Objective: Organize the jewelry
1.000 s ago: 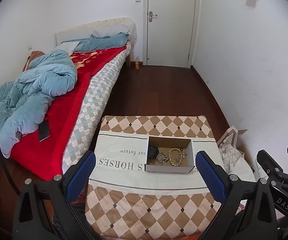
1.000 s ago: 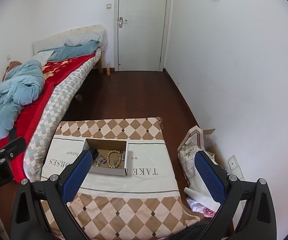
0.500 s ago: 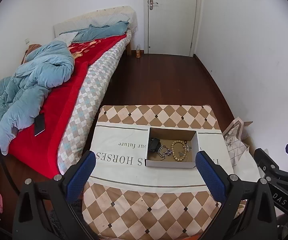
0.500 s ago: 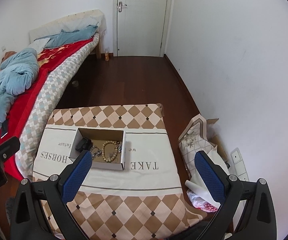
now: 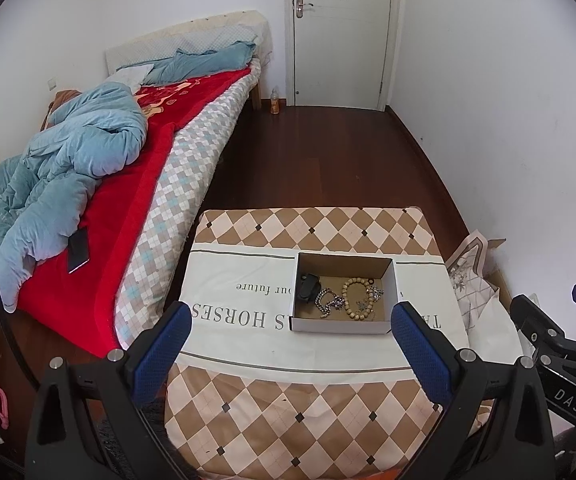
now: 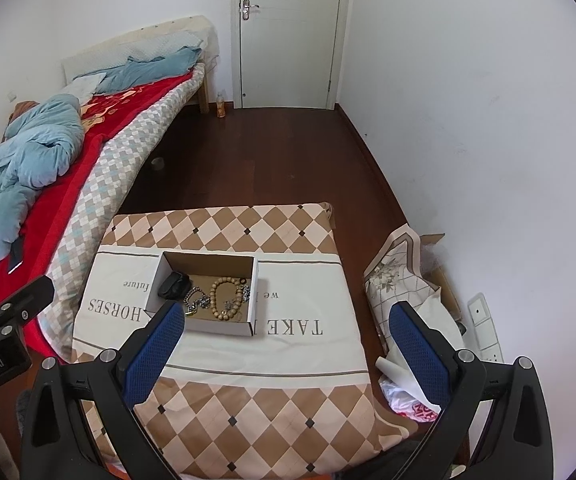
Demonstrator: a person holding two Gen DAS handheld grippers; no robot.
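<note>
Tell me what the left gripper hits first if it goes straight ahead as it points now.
Probably the box: it sits just ahead between the open left gripper fingers, on the cloth. Depth is unclear.

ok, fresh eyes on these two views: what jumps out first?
The open cardboard box in the middle of the checkered table cover, holding a wooden bead bracelet, a silver chain and a small black item at its left end. Then the bed at left, with a red blanket and a crumpled blue duvet. Both the left gripper and the right gripper are open, above the table's near side, holding nothing.
</note>
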